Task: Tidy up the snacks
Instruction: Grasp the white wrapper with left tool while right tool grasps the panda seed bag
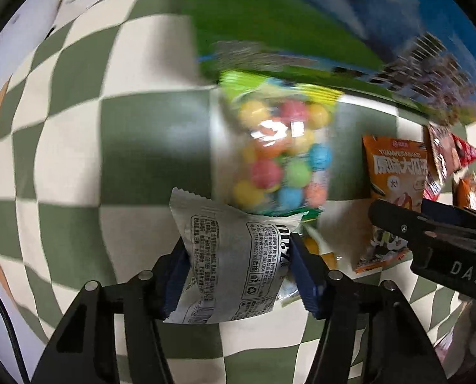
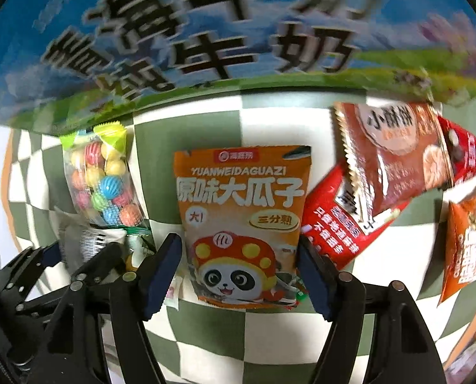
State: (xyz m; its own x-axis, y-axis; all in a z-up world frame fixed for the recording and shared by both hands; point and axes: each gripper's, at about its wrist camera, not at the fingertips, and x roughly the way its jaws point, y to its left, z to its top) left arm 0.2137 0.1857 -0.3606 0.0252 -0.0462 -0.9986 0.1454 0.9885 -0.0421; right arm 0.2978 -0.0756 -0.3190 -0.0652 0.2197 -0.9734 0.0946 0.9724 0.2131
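My left gripper (image 1: 238,272) is shut on a silver-white snack packet (image 1: 228,256), held just above the checked cloth. A clear bag of coloured candy balls (image 1: 279,150) lies right behind it; it also shows in the right wrist view (image 2: 103,185). My right gripper (image 2: 239,272) is open, its fingers on either side of the lower half of an orange sunflower-seed packet (image 2: 241,211) lying flat on the cloth. The same packet shows in the left wrist view (image 1: 394,185). The left gripper (image 2: 78,256) with its packet appears at the left of the right wrist view.
A large blue-and-green milk carton box (image 2: 206,32) stands along the back. A brown biscuit packet (image 2: 388,156), a red packet (image 2: 330,224) and an orange-red packet (image 2: 468,243) lie to the right. The green-and-white checked cloth (image 2: 269,329) covers the table.
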